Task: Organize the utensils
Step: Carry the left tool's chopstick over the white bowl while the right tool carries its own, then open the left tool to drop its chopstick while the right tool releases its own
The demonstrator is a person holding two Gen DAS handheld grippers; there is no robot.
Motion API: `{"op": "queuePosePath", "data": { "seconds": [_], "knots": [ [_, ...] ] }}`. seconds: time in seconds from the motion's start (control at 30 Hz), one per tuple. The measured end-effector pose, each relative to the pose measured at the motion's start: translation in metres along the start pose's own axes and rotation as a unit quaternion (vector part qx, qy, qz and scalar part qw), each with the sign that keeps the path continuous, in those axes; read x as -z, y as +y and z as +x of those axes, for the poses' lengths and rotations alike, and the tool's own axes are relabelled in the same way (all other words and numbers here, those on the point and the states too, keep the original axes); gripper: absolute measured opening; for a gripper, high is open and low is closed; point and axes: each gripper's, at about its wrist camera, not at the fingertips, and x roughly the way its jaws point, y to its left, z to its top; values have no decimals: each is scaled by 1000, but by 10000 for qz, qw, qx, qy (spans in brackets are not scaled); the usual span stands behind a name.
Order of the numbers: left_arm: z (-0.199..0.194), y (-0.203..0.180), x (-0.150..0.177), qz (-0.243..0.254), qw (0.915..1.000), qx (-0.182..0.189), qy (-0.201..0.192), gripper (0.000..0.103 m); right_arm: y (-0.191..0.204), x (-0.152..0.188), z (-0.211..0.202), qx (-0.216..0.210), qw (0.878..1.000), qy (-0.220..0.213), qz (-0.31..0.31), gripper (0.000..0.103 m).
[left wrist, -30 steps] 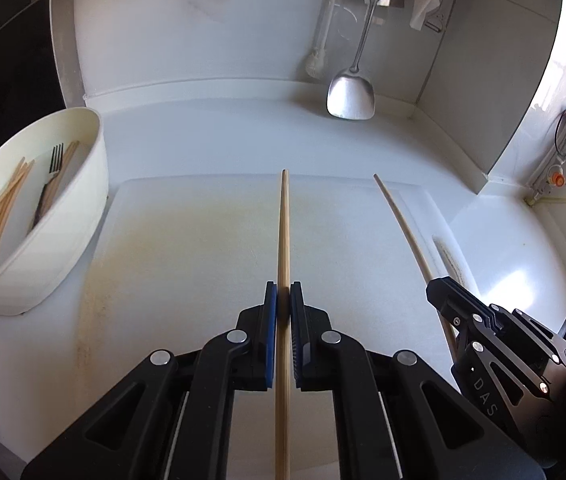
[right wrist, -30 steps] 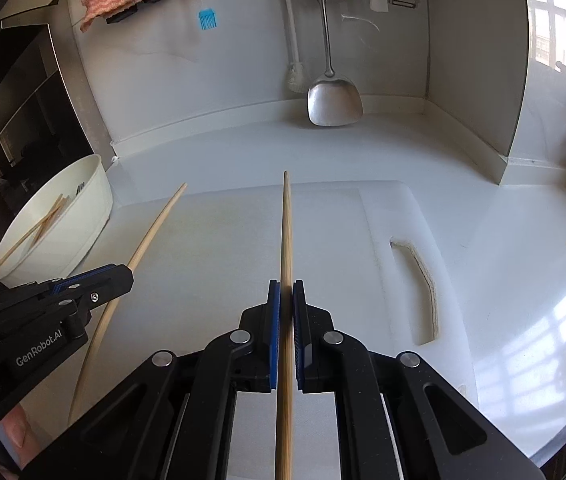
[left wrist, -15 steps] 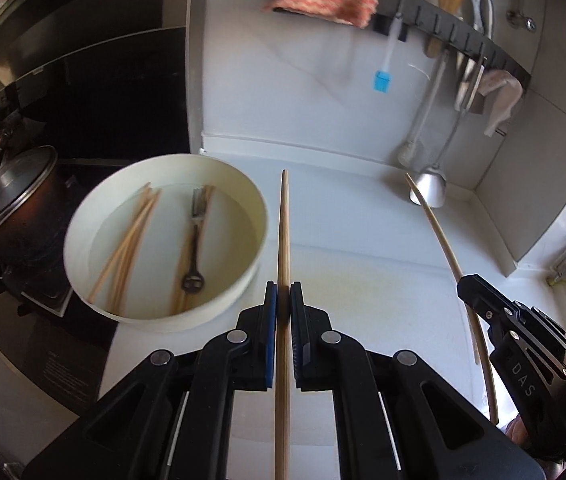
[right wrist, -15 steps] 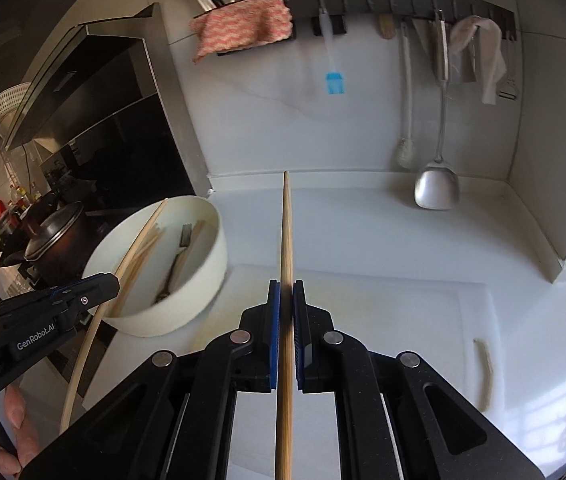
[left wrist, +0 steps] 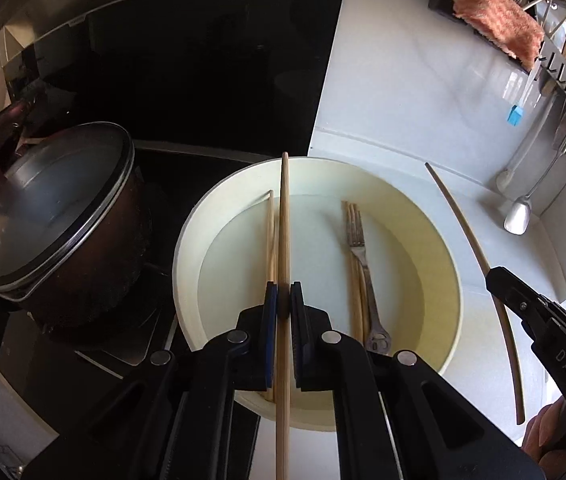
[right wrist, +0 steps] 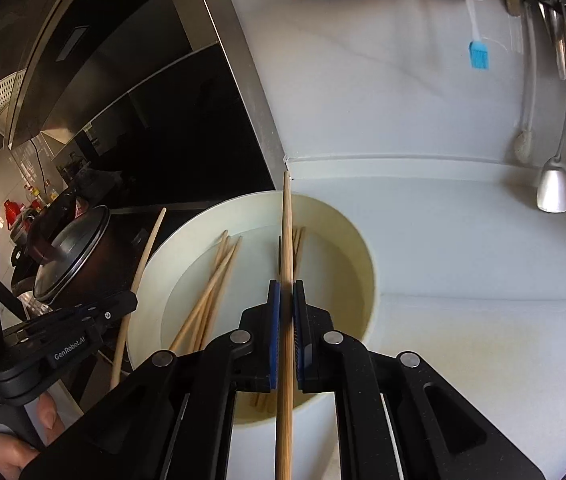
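My left gripper (left wrist: 283,296) is shut on a wooden chopstick (left wrist: 284,216) and holds it above a round white bowl (left wrist: 453,280). In the bowl lie several chopsticks (left wrist: 270,236) and a metal fork (left wrist: 361,256). My right gripper (right wrist: 286,292) is shut on another wooden chopstick (right wrist: 288,232), also above the bowl (right wrist: 367,264), which holds several chopsticks (right wrist: 213,292). The right gripper with its chopstick (left wrist: 479,260) shows at the right of the left wrist view. The left gripper (right wrist: 83,320) with its chopstick (right wrist: 145,256) shows at the left of the right wrist view.
A dark pot with a glass lid (left wrist: 51,216) stands on the black stove left of the bowl. A white cutting board (right wrist: 483,352) lies right of the bowl. A metal spatula (right wrist: 555,184), a blue brush (right wrist: 479,54) and a pink cloth (left wrist: 495,12) hang on the back wall.
Both grippers have swung left from above the cutting board to above the bowl, each still holding its chopstick. The pot and stove have come into view.
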Motion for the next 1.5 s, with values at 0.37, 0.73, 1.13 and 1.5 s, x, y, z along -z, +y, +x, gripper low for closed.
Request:
{"op": "queuePosePath", "data": {
  "seconds": [0.37, 0.73, 1.13, 1.5],
  "knots": [
    [59, 4, -9, -29, 9985, 297, 459, 7, 13, -7, 71, -15, 9982, 593, 25, 6],
    [101, -11, -13, -12, 9965, 124, 822, 7, -5, -8, 110, -36, 9932, 1150, 167, 6],
    [110, -9, -16, -266, 9954, 36, 923, 13, -6, -10, 116, -45, 9905, 1373, 13, 10],
    [66, 4, -21, -487, 9958, -407, 660, 84, -6, -19, 89, -81, 9924, 1222, -138, 37]
  ]
}}
